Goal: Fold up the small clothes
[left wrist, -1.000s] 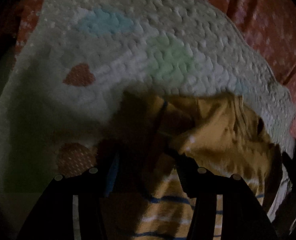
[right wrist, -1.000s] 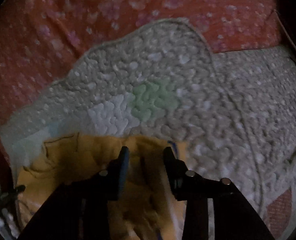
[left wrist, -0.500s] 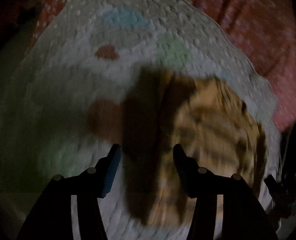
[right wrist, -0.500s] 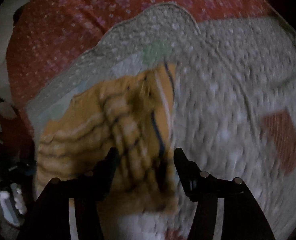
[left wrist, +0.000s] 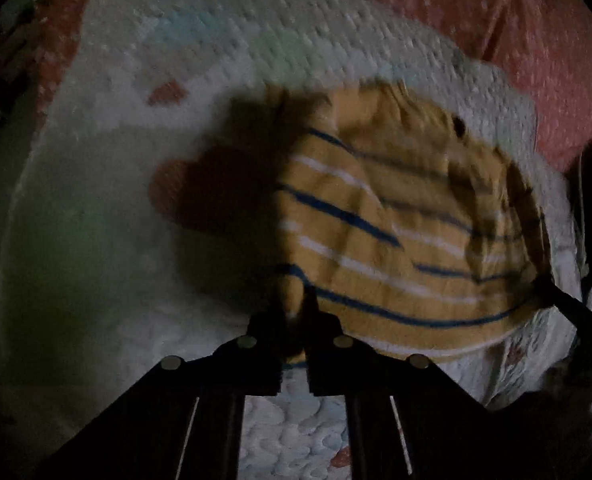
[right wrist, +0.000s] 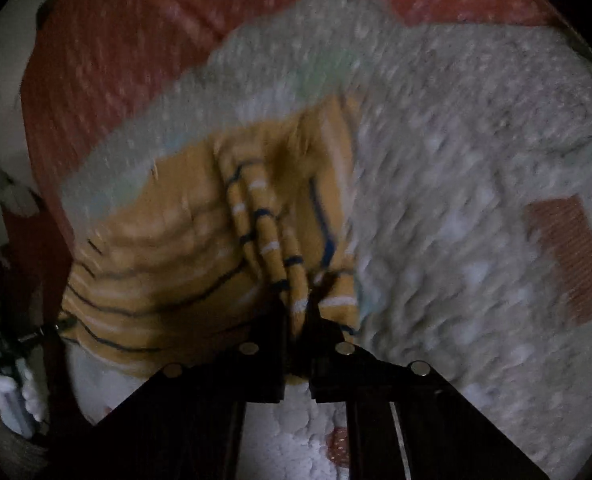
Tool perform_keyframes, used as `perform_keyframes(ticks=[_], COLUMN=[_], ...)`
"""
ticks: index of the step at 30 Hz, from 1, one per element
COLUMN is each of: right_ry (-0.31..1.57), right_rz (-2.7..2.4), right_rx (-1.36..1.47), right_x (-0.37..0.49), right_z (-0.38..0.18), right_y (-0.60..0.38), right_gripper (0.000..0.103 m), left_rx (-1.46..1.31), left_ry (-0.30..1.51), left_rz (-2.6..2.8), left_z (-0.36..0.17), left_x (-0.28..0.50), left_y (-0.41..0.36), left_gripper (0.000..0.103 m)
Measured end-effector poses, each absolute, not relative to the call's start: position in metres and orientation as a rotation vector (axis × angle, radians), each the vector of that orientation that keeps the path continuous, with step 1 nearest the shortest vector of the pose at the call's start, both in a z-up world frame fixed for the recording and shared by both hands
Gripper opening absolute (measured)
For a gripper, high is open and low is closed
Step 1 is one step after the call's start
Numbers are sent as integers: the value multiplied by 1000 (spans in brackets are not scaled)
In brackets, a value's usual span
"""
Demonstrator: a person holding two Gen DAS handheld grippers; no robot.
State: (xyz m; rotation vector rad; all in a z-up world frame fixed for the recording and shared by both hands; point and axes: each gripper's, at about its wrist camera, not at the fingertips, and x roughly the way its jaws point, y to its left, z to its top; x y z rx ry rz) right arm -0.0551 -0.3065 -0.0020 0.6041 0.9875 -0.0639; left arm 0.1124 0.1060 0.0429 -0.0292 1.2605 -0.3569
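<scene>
Fold step under way: my left gripper [left wrist: 296,312] and right gripper [right wrist: 301,320] both pinch yellow striped knit garment [left wrist: 395,240] on white quilted blanket [left wrist: 96,280]; next, I carry pinched edge across garment.

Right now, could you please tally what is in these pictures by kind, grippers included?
Grippers: 2, left gripper and right gripper, each shut on the shirt.
Shirts: 1, the yellow striped shirt.
Quilts: 1, the white quilt.
Sheets: 1, the red sheet.
Total: 5.
</scene>
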Motion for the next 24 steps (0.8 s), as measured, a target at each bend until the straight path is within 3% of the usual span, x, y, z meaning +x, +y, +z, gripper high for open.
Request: perform_keyframes(ticks=[4,7,12,15,17,24], right_ry=[1038,1088,975,904,919,1093], right_rz=[-96,-125,-150,-130,-25,201], right_rx=[604,624,521,449,478,516], right_x=[-56,-57,-68,-59,-33,91], right_z=[-20,-42,7,39,46,4], right_y=[-315,-314,-303,-286,-265,-164], right_gripper=[10,25,29,29,29,29], left_rx=[3,-12,-74,-121,-207,-397], left_ry=[1273,1338,1254,1170,1159,1180], left_rz=[-303,-282,-297,-272,-298,-295], left_z=[41,15,36,52,53,18], left_x=[116,110,94,90,93,94], left_y=[109,113,133,144,146,140], left_gripper=[5,7,12,31,39,39])
